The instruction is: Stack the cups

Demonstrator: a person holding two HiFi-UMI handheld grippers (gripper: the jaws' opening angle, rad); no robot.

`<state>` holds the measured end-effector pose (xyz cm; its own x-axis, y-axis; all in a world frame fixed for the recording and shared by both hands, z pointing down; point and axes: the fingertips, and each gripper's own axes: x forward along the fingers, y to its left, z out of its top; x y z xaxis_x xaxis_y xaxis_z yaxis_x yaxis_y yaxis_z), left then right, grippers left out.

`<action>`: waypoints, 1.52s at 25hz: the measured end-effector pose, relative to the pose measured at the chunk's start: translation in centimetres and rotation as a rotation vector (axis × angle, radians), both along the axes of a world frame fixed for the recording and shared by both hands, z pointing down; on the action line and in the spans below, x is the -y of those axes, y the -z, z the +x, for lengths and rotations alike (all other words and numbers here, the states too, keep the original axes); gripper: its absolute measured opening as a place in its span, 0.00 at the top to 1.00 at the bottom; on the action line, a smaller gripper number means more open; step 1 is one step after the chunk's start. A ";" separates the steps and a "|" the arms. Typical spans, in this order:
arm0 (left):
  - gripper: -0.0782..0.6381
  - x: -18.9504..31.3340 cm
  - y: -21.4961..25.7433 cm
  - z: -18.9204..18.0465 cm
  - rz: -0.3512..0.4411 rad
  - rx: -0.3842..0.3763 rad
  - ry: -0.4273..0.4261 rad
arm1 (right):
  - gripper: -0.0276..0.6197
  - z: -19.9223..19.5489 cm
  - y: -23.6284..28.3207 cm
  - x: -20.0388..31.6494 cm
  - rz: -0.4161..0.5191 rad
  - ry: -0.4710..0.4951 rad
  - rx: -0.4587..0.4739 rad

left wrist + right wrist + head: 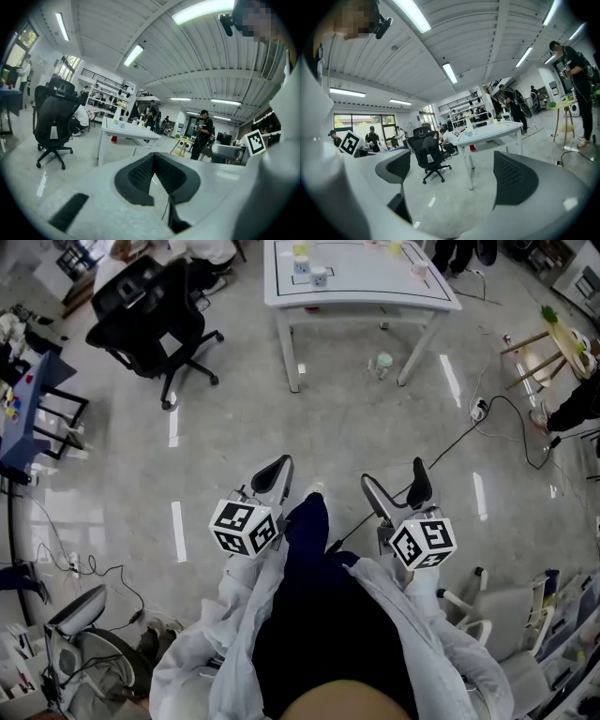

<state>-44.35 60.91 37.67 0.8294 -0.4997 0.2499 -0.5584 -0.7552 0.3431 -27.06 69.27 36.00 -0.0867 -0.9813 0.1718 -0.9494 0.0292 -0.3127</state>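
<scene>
Person is standing well back from the white worktop [361, 302]. The cups are sitting on it, the nearest cup [319, 277] well apart from both tools. Left tongs [273, 474] are pressed together with nothing between them. Right tongs [397, 486] are spread wide and empty. The step in hand is probably the approach. It would go best by closing in square to the worktop, spreading the left pair before reaching, then taking one cup by its wall.
</scene>
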 end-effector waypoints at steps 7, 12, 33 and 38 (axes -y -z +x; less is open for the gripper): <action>0.88 4.4 0.4 1.9 0.002 0.004 -0.011 | 0.03 1.6 0.1 4.3 0.005 -0.006 0.013; 0.88 7.6 0.0 3.3 -0.009 0.011 -0.013 | 0.03 2.5 -0.1 7.6 -0.015 0.026 0.009; 0.88 23.3 0.8 6.5 0.002 -0.018 -0.075 | 0.05 6.7 0.4 22.1 -0.011 -0.043 -0.034; 0.88 24.7 1.0 6.1 0.009 -0.007 -0.072 | 0.05 6.6 0.8 23.6 -0.014 -0.046 -0.034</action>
<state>-38.29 36.16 36.66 0.8648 -0.4410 0.2399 -0.5003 -0.7965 0.3394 -20.41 45.63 35.23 -0.0359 -0.9815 0.1880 -0.9596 -0.0186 -0.2807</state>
